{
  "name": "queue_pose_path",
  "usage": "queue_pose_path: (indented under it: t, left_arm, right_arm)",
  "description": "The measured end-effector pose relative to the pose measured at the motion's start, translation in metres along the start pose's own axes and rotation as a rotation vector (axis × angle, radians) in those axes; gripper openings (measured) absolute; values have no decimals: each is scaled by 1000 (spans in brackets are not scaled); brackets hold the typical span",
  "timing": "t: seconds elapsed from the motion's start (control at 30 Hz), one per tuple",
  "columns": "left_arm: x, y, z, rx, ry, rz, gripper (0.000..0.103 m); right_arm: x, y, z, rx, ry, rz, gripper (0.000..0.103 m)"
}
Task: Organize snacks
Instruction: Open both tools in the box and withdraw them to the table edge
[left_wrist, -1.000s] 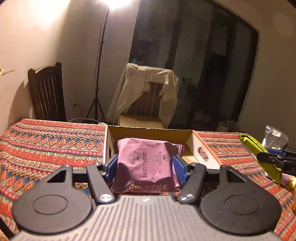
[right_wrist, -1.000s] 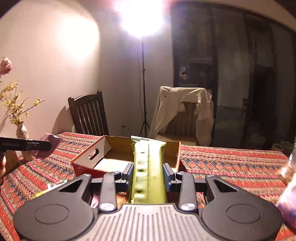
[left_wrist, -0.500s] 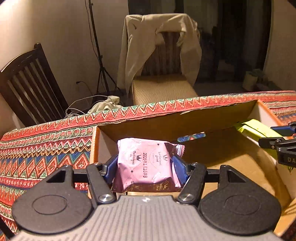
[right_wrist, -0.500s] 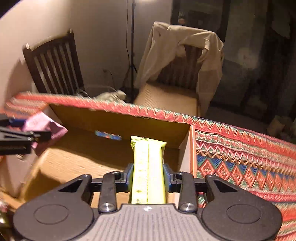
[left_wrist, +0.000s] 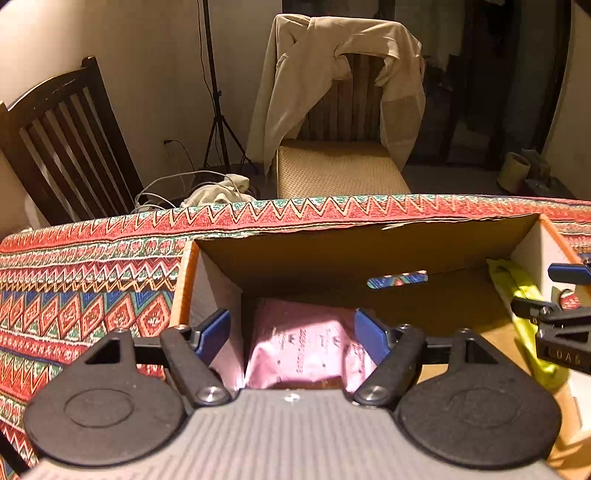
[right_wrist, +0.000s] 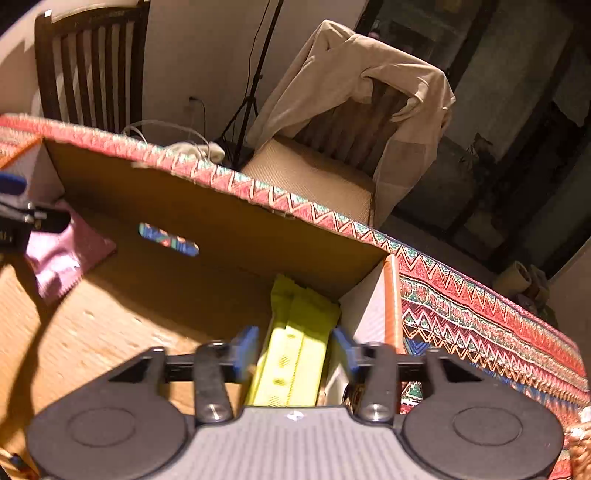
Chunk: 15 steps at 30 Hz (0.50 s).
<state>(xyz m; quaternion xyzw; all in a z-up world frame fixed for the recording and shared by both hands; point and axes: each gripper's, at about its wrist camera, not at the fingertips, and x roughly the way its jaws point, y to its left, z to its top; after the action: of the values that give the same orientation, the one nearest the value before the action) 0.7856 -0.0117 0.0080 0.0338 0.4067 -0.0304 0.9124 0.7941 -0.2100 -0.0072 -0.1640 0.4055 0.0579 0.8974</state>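
Releasing is the step in hand. The left gripper (left_wrist: 291, 334) has just been opening; its blue pads stand clear of the pink snack packet (left_wrist: 306, 347), which lies between them in the left far corner of the cardboard box (left_wrist: 332, 258). The right gripper (right_wrist: 293, 349) has likewise just been opening, pads apart from the yellow-green snack bar (right_wrist: 295, 354), which lies along the box's right wall at the far corner. Judged: both items are deposited; next, both grippers must lift straight out without snagging wrappers. The box sits on the patterned tablecloth (left_wrist: 81, 280), near its far edge.
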Motion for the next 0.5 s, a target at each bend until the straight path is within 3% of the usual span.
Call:
queue_pose_path:
  t: [0.23, 0.37, 0.43, 0.5]
  left_arm:
    - [-85, 0, 1, -16, -24, -70, 85]
    - [-163, -9, -14, 16, -106, -99, 93]
    - [-205, -18, -30, 45, -150, -108, 101]
    - [-245, -25, -49, 55, -189, -108, 103]
  right_arm:
    - [-63, -26, 2, 70, -79, 55, 60]
    - [-127, -49, -13, 117, -150, 105, 75]
    - [-162, -58, -28, 130, -183, 124, 76]
    - [-198, -67, -44, 148, -214, 144, 79]
